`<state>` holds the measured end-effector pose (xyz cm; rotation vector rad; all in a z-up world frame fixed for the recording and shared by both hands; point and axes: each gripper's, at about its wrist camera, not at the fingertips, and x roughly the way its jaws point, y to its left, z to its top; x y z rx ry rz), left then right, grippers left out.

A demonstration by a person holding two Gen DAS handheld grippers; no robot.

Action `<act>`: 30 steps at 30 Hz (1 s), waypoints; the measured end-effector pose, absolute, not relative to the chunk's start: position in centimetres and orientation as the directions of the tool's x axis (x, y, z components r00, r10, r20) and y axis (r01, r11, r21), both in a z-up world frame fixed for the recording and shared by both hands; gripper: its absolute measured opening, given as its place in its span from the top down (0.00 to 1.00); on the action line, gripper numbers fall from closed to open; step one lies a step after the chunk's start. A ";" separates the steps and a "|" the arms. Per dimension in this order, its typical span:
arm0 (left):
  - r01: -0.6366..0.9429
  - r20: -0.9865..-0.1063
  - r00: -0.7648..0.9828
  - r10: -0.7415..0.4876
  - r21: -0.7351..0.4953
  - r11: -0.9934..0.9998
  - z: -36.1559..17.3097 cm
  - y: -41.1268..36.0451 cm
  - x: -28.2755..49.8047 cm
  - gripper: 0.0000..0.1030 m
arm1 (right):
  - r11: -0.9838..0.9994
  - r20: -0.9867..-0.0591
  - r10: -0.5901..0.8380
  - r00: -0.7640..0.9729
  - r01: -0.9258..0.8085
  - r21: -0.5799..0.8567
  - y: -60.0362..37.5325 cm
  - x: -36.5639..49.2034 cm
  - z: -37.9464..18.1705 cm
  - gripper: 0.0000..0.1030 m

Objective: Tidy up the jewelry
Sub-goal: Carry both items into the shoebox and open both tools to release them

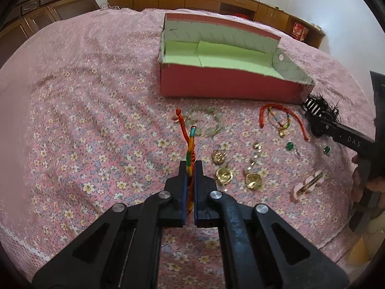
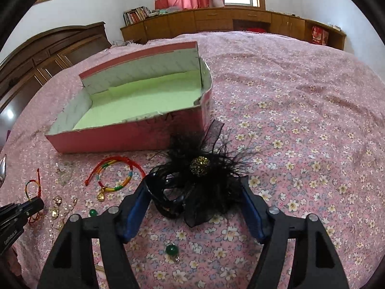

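My left gripper point(image 1: 191, 166) is shut on a rainbow braided cord bracelet point(image 1: 190, 142), whose ends stick up past the fingertips above the bedspread. The same left gripper point(image 2: 31, 204) shows at the right wrist view's left edge, with the bracelet point(image 2: 31, 187) looping out of it. My right gripper point(image 2: 195, 190) stands open around a black feather hair clip point(image 2: 199, 168) with a gold bead centre, which lies on the bed. Feathers brush both blue pads. A pink box point(image 1: 228, 89) with a green lining lies open behind the jewelry, also seen as the box point(image 2: 115, 139).
On the floral bedspread lie a red cord bracelet with a gold charm point(image 2: 115, 175), a clear bead bracelet point(image 1: 211, 122), gold earrings point(image 1: 223, 175), green bead earrings point(image 2: 172, 250) and a pink flower clip point(image 1: 308, 184). Wooden cabinets line the far wall.
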<state>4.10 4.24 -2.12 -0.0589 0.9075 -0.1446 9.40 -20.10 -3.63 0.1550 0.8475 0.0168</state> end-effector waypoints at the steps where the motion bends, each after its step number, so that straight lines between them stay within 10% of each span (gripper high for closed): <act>1: 0.101 -0.778 0.610 -0.154 -0.116 0.988 -1.9 4.2 4.1 1.00 | 0.988 -0.743 0.077 0.665 0.047 0.144 -20.2 9.3 -3.5 0.30; 30: 0.170 -0.632 0.752 -0.190 -0.094 0.981 6.6 2.9 11.5 1.00 | 0.991 -0.633 0.124 0.764 -0.069 0.111 -17.8 13.2 5.9 0.29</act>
